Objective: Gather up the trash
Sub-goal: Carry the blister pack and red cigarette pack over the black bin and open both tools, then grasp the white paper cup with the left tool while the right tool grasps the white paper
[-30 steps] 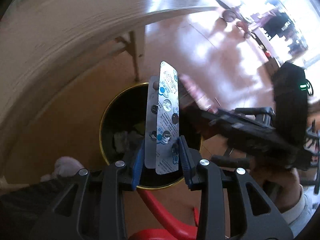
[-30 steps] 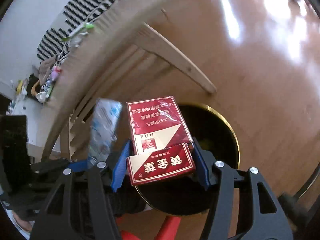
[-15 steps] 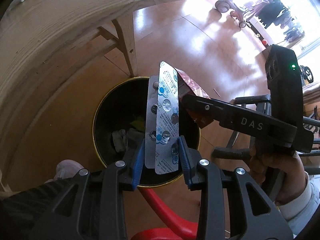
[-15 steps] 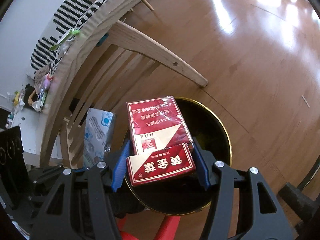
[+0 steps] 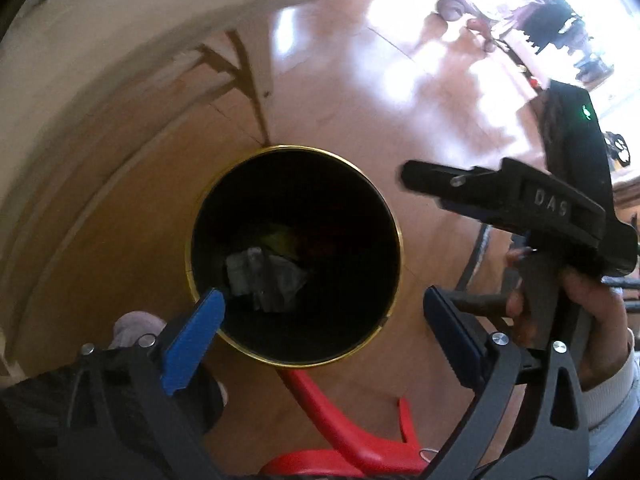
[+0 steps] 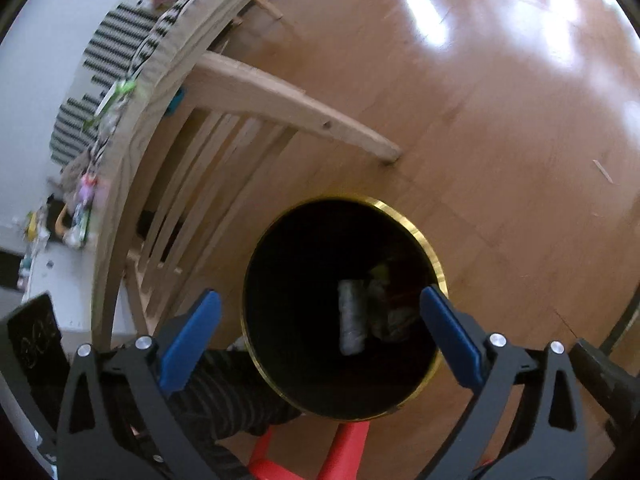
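Observation:
A black bin with a gold rim (image 5: 396, 240) stands on the wooden floor, straight below both grippers. My left gripper (image 5: 320, 294) hangs over its mouth, jaws opening wide, nothing between the blue pads. My right gripper (image 6: 319, 294) is over the same bin (image 6: 400, 216), jaws also opening and empty. Down inside lies a silvery blister pack (image 6: 352, 320) beside crumpled grey trash (image 5: 264, 276) and a yellow-green scrap (image 5: 280, 236). A dim reddish shape (image 6: 396, 304) lies next to the blister pack. One black finger (image 5: 440, 184) of the right gripper reaches in from the right in the left wrist view.
A wooden chair leg (image 6: 304, 112) and slats stand just behind the bin, under a wooden table edge (image 5: 80, 80). A red plastic piece (image 5: 332, 412) lies on the floor at the bin's near side. A person's foot (image 5: 136, 324) is left of the bin.
The blister packs have left the left jaws and the red cigarette pack has left the right jaws. Both grippers have sprung wide open over the bin.

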### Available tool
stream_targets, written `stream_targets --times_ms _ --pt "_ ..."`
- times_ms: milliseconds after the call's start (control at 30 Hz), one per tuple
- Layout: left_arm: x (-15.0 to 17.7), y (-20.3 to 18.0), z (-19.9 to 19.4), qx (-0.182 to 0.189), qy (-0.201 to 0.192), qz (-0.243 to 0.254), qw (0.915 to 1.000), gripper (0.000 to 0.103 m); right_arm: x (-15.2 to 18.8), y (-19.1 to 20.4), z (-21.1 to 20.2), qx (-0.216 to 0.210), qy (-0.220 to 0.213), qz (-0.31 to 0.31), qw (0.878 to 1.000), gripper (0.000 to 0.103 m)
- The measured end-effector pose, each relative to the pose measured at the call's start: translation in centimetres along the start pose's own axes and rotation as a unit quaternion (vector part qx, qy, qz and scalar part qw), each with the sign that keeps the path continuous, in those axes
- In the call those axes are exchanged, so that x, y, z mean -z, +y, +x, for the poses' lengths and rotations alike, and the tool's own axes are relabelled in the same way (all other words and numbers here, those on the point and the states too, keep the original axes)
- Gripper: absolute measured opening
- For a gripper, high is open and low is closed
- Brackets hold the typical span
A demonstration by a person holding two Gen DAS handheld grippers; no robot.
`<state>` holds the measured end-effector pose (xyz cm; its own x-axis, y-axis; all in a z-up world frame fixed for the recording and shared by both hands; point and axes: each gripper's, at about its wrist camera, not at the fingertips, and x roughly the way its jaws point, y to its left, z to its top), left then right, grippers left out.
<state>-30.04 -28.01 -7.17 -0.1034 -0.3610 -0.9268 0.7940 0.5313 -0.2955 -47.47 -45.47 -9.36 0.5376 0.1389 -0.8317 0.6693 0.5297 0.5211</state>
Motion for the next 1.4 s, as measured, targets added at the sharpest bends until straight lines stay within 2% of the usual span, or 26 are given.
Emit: stream_targets --times_ms 67,167,233,267,333,433,500,533,633,700,767,833,933,1067,1200,1300,1400 --pt "-0.2 0.5 -2.3 0.002 -0.024 -0.010 0.9997 0.097 -0.2 0.6 -1.4 0.010 -0.031 -0.012 0.999 0.097" --pt "-0.6 2.2 -8.1 -0.007 -0.103 -0.020 0.9945 0.097 -0.5 2.9 -3.0 0.031 -0.070 -0.074 0.994 0.097" --pt "-0.6 4.3 -11.7 -0.025 -0.154 -0.036 0.9871 0.097 -0.8 5.3 -2.9 0.030 -0.069 -0.113 0.991 0.097" --pt "-0.4 6.2 -13.8 -0.048 -0.182 -0.049 0.9809 0.097 -1.1 6.7 -2.7 0.027 -0.067 -0.130 0.989 0.097" --pt "0.2 9.7 -16.4 -0.086 -0.209 -0.080 0.9708 0.097 -1.7 9.9 -2.3 0.023 -0.078 -0.166 0.983 0.097" --pt "1.9 18.0 -20.3 -0.138 -0.235 -0.165 0.9478 0.097 -2.7 15.6 -1.7 0.009 -0.108 -0.230 0.967 0.097" --pt "2.9 22.8 -22.3 -0.157 -0.240 -0.218 0.9329 0.097 -3.8 19.7 -0.9 -0.001 -0.127 -0.276 0.953 0.097" --pt "3.3 24.6 -23.1 -0.164 -0.241 -0.238 0.9266 0.097 -4.3 21.1 -0.5 -0.004 -0.131 -0.291 0.948 0.097" --pt "4.2 31.2 -26.3 -0.196 -0.253 -0.301 0.8982 0.097 -6.2 26.7 1.3 -0.016 -0.133 -0.341 0.930 0.096" --pt "4.5 34.4 -27.6 -0.210 -0.258 -0.330 0.8835 0.097 -7.7 30.0 2.8 -0.016 -0.135 -0.371 0.919 0.097" --pt "4.0 37.4 -28.4 -0.222 -0.259 -0.351 0.8722 0.097 -9.3 32.6 4.3 -0.007 -0.143 -0.392 0.909 0.097" --pt "3.3 39.5 -28.9 -0.231 -0.259 -0.364 0.8645 0.097 -11.0 35.5 6.0 0.009 -0.149 -0.412 0.899 0.097" --pt "1.1 41.9 -28.7 -0.234 -0.256 -0.370 0.8619 0.097 -12.9 38.9 8.9 0.013 -0.137 -0.431 0.892 0.097" --pt "-1.9 44.3 -28.3 -0.225 -0.254 -0.372 0.8639 0.097 -13.6 42.2 11.9 0.009 -0.133 -0.460 0.878 0.096" --pt "-3.8 46.6 -28.0 -0.224 -0.255 -0.380 0.8604 0.097 -14.0 44.7 14.0 0.012 -0.155 -0.484 0.861 0.096" --pt "-5.4 48.3 -27.8 -0.250 -0.247 -0.377 0.8567 0.097 -13.7 45.4 15.0 0.020 -0.173 -0.494 0.852 0.096" --pt "-6.2 49.7 -27.3 -0.267 -0.232 -0.377 0.8562 0.097 -14.1 46.0 16.3 0.014 -0.163 -0.497 0.852 0.091"
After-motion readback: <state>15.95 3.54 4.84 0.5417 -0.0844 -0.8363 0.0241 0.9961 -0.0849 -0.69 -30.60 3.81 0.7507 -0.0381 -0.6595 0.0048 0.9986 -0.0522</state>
